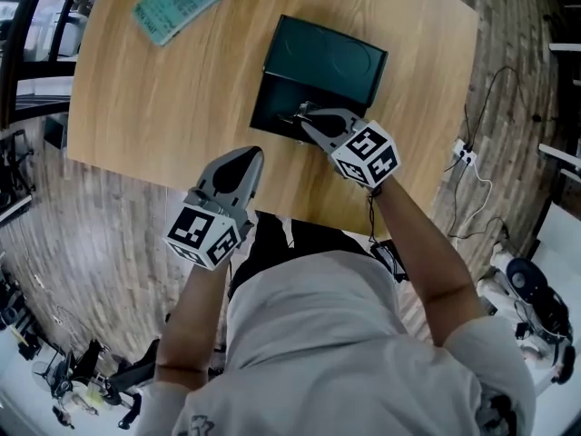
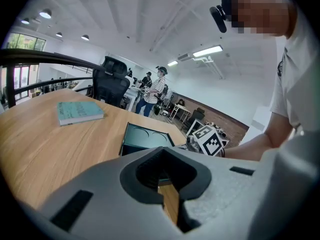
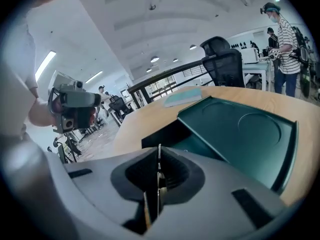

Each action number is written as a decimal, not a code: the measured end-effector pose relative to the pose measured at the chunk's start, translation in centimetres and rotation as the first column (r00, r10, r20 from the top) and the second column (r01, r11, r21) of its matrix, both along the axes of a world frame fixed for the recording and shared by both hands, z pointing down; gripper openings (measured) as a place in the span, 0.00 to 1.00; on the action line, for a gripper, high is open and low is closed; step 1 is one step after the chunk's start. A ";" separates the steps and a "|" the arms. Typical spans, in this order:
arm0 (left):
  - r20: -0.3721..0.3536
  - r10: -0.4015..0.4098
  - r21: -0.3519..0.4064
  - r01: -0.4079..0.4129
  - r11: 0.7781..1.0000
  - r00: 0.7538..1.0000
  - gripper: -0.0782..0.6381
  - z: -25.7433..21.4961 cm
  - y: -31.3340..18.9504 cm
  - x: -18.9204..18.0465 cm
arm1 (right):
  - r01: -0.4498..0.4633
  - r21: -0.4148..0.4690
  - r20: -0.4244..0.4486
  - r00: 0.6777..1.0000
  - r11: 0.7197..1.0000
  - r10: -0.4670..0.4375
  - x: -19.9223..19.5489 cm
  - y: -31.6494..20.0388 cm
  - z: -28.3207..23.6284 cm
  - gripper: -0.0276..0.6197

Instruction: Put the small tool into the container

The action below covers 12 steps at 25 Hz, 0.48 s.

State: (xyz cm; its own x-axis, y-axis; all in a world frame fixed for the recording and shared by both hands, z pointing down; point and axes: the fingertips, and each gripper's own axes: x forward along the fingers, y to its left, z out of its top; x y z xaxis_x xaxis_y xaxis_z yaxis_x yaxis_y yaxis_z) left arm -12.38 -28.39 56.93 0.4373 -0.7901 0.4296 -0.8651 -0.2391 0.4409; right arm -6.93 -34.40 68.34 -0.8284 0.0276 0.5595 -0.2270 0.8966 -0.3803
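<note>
My left gripper [image 1: 249, 158] hung closed and empty at the table's [image 1: 163, 107] near edge; my right gripper [image 1: 304, 115] clamped the small tool [image 3: 158, 174] over the container [image 1: 329, 58].

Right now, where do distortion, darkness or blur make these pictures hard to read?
Head view: the wide lens bends the table edges, and the dark container swallows detail inside. Left gripper view: black rounded corners, and glare from the bright ceiling lamps. Right gripper view: the small tool between the jaws is near the lens and soft.
</note>
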 end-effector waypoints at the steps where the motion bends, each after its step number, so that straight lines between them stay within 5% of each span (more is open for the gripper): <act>1: -0.011 -0.006 0.002 0.006 1.000 1.000 0.12 -0.1 -0.1 0.1 | 0.003 -0.010 -0.009 1.000 1.000 -0.003 -0.1 0.0 0.3 0.08; 12: -0.016 -0.014 0.013 0.014 1.000 1.000 0.12 -0.2 -0.3 0.1 | -0.034 -0.007 -0.136 0.990 0.999 0.032 -0.5 -0.7 3.0 0.10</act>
State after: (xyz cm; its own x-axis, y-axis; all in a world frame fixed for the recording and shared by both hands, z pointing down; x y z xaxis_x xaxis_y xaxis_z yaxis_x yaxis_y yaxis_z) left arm -12.33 -28.74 56.75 0.4328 -0.8016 0.4125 -0.8613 -0.2326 0.4517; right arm -7.48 -35.05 71.38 -0.7450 0.0072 0.6670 -0.3066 0.8844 -0.3520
